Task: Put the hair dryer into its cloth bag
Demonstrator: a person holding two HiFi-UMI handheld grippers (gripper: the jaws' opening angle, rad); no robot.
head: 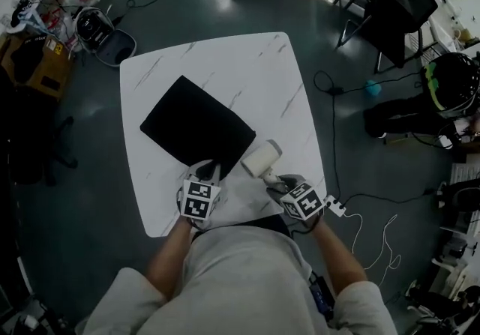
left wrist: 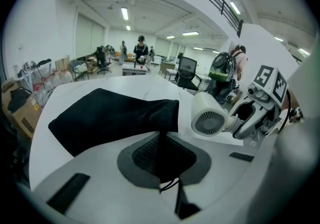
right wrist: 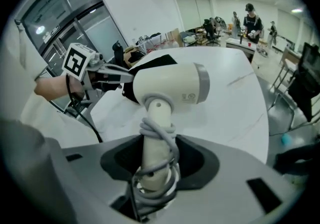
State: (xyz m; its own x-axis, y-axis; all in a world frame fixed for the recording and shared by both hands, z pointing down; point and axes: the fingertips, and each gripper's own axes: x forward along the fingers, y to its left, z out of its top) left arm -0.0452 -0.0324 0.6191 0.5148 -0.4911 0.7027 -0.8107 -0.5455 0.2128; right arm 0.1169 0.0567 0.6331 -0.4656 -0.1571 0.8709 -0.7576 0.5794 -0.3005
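A black cloth bag (head: 196,128) lies flat on the white marble table (head: 225,56). My left gripper (head: 210,174) is shut on the bag's near edge (left wrist: 161,143), pinching the cloth so the mouth lifts a little. My right gripper (head: 276,179) is shut on the handle of a white hair dryer (right wrist: 170,85), its grey cord wound around the handle (right wrist: 156,158). The dryer's barrel (head: 261,157) hovers just right of the bag's mouth, its grille (left wrist: 209,122) facing my left gripper.
A white power strip (head: 335,206) and cable hang off the table's right edge. A black office chair (head: 401,7) stands at the upper right, with bags and boxes (head: 90,22) on the floor at upper left. The table's far half is bare marble.
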